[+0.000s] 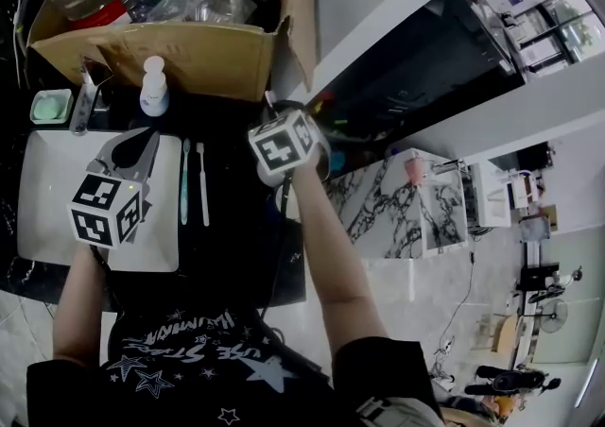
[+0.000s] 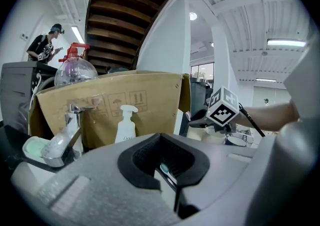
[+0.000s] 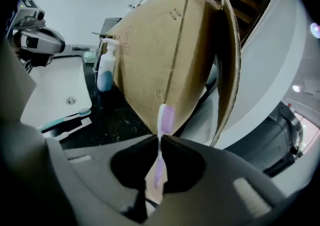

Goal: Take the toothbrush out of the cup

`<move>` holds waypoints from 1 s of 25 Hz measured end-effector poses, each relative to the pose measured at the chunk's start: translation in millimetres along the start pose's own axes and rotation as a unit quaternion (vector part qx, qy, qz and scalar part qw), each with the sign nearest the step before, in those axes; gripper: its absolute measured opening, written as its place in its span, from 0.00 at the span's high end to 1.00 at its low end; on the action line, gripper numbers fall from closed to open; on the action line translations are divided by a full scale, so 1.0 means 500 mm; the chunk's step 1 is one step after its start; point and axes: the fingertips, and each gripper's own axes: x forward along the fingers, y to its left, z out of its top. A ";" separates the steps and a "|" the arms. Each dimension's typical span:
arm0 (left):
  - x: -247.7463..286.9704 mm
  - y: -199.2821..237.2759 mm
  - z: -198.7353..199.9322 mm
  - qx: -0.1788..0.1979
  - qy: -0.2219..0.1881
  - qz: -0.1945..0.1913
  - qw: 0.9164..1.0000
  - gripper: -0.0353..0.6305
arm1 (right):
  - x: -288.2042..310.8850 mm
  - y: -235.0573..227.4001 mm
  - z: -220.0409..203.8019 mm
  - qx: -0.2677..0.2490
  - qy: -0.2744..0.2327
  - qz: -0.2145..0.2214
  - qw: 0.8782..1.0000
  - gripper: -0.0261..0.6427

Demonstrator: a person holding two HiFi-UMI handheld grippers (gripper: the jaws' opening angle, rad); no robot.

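Grip is established: the right claw (image 3: 159, 142) is closed on the slim lilac plastic toothbrush (image 3: 166, 119), its pads pinching the stem just below the bristle head, which stands upright above the jaws. Holding high on the stem and keeping the brush vertical probably allows a straight upward lift with no drag on a rim. The cup itself cannot be made out under the claw, so whether the handle's lower end is clear of it cannot be told. The brown corrugated cardboard box (image 3: 170, 45) stands close behind the brush, so any withdrawal should favour the open side. The left claw (image 2: 165, 170) has its jaws drawn together and hangs over the white rectangular sink (image 1: 43, 179), apparently parked out of the lift path. A teal toothbrush (image 1: 184, 184) and a white toothbrush (image 1: 202, 184) lie side by side at the sink's edge, beside the black bench (image 1: 227, 217), suggesting a set-down zone.
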 end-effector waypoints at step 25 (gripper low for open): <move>-0.106 -0.016 0.021 0.009 -0.033 -0.015 0.999 0.93 | -0.276 0.040 0.195 0.009 -0.154 -0.044 0.987 0.92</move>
